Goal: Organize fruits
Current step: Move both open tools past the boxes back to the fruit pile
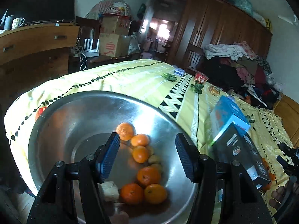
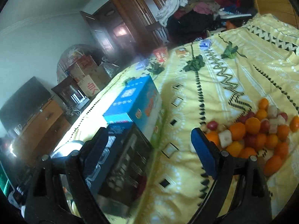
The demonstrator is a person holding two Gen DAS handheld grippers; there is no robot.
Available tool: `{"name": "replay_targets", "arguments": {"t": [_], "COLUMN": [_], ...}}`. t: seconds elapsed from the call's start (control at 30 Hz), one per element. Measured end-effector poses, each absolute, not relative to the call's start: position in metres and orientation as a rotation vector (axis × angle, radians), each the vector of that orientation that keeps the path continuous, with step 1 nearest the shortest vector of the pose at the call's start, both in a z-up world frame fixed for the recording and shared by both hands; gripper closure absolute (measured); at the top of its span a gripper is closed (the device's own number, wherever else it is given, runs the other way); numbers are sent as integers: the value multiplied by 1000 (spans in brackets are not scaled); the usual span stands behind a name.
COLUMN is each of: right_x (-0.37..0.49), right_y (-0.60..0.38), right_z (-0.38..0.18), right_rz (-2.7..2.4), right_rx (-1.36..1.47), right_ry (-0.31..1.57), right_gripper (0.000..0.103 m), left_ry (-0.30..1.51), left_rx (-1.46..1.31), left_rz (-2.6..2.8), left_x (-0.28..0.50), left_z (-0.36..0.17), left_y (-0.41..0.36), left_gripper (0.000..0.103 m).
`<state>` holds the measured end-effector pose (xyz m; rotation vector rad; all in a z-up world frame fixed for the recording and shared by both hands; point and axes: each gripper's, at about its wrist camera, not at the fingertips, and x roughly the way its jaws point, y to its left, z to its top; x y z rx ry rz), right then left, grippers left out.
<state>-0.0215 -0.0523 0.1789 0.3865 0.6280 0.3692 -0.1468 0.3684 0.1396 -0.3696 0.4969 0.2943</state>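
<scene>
Oranges [image 1: 143, 168] lie in a loose string along the lower middle of the left wrist frame, inside a large steel bowl [image 1: 61, 130] that sits on a bed with a yellow patterned bedspread [image 1: 130, 78]. A few pale, beige pieces of fruit lie among them, and a whitish chunk [image 1: 110, 190] rests beside the lowest two oranges. The left gripper [image 1: 147, 155] hangs over the bowl with its blue-padded fingers [image 1: 109, 156] spread apart and nothing between them; the fruit shows through the gap below.

To the right of the bowl in that frame stand a blue box [image 1: 227, 113] and, just in front of it, a black box [image 1: 241, 155].

In the right wrist frame the right gripper [image 2: 147, 145] has its fingers [image 2: 204, 149] spread wide, holding nothing. The black box [image 2: 123, 160] and blue box [image 2: 136, 104] fill the left centre of the frame, the left finger overlapping the black one. At the right edge a heap of mixed fruit [image 2: 257, 134], orange, red and white pieces, lies directly on the bedspread [image 2: 214, 93], just beyond the right finger. Green leafy sprigs [image 2: 194, 63] lie further up the bed.
</scene>
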Motion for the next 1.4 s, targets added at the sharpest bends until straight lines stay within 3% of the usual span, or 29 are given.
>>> {"name": "replay_targets", "arguments": {"t": [0.3, 0.57, 0.83, 1.4], "right_x": [-51, -59, -70, -85], "right_y": [-61, -74, -88, -97], "right_z": [159, 169, 167, 164], "right_rz": [384, 381, 386, 403], "right_rx": [324, 315, 308, 277], "right_ry": [699, 674, 679, 707], "right_gripper": [12, 12, 12, 11], "left_ry": [639, 547, 472, 434], "left_rx": [-18, -137, -220, -201], "left_rz": [260, 319, 308, 188], "left_x": [-107, -127, -163, -147], "left_z": [126, 156, 152, 138], "left_y": [329, 331, 322, 232], "left_gripper": [39, 39, 39, 39]}}
